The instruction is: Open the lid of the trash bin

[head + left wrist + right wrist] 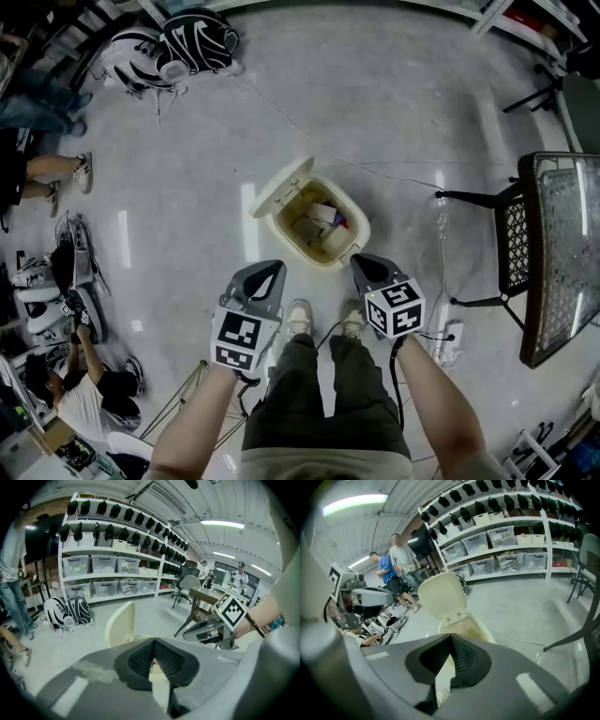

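The cream trash bin [349, 246] stands on the floor just ahead of my feet. Its lid [278, 187] is swung up and back at the far-left side, and rubbish shows inside. My left gripper [269, 272] hovers near the bin's front-left edge, shut and holding nothing. Over the front-right rim, my right gripper [362, 263] is also shut and empty. In the left gripper view the raised lid [120, 623] rises beyond the left gripper [153, 642]. In the right gripper view the lid [442, 595] and bin rim [472, 624] lie past the right gripper [450, 638].
A metal mesh table [565, 255] and a dark chair [507, 235] stand to the right. A power strip [449, 339] with a cable lies by my right foot. Bags [178, 45] rest far left, people sit at the left edge, and shelves [117, 550] line the wall.
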The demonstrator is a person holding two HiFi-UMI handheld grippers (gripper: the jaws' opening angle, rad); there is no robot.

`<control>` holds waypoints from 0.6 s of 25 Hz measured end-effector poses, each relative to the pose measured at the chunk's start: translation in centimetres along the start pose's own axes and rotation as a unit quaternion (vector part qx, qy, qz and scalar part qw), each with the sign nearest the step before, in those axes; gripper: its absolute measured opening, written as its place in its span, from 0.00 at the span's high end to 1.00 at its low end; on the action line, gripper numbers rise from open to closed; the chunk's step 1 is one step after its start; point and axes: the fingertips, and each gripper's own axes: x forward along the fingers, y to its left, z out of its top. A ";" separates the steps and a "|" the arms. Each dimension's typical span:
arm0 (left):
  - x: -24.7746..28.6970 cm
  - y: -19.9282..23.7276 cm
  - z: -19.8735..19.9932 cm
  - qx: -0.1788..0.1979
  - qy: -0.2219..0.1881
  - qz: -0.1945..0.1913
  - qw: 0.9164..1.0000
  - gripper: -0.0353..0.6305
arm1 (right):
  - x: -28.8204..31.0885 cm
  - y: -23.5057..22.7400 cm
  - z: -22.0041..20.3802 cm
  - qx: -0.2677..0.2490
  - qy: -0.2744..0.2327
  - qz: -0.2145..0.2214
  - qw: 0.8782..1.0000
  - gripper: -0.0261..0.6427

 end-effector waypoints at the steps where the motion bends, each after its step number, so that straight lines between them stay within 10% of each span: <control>1: -0.9 0.0 1.2 0.002 -0.006 0.003 1.000 0.94 | -1.2 0.4 1.5 -0.004 -0.009 0.000 1.000 0.96; 15: -14.3 -1.6 16.6 0.032 -0.086 0.029 0.995 0.94 | -19.7 10.5 19.9 -0.060 -0.149 0.013 0.987 0.96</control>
